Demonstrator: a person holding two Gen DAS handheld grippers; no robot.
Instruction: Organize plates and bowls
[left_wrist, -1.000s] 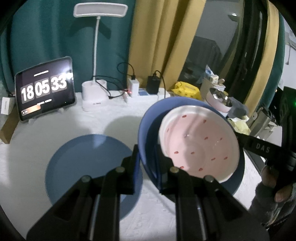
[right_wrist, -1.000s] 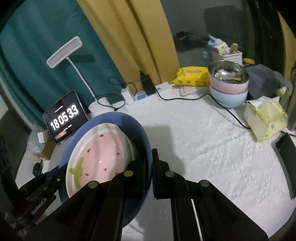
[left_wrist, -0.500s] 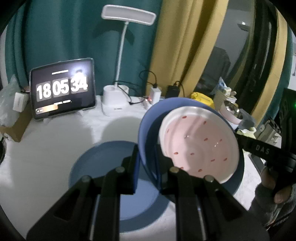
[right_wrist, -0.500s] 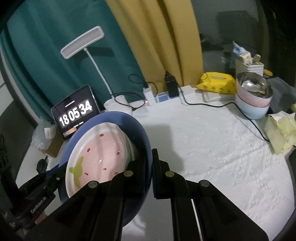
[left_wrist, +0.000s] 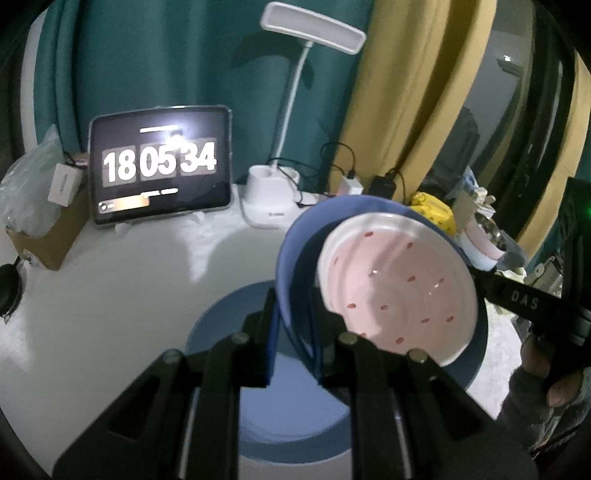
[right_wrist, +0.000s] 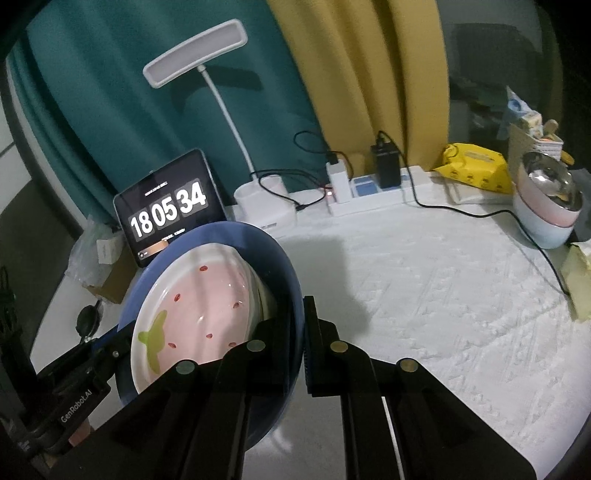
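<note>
- Left gripper (left_wrist: 295, 332): jaws closed onto the near rim of the blue plate (left_wrist: 291, 258), one finger on each face. Plate held tilted, off the table.
- Right gripper (right_wrist: 297, 347): jaws clamped the same way on the opposite rim of the blue plate (right_wrist: 284, 266).
- Pink strawberry plate (left_wrist: 399, 291) lies inside the blue plate, toward 2 o'clock of the left jaws; in the right view (right_wrist: 195, 310) it sits at 10 o'clock.
- Second blue plate (left_wrist: 288, 417) flat on the white tablecloth (right_wrist: 443, 295), directly under the left gripper, partly hidden.
- Tablet clock (left_wrist: 159, 166) at 11 o'clock, reads 18 05 34.
- Desk lamp (left_wrist: 273, 199) at 12 o'clock; power strip (right_wrist: 373, 195) beside it.
- Stacked bowls (right_wrist: 546, 210) at 2 o'clock in the right view, well apart.
</note>
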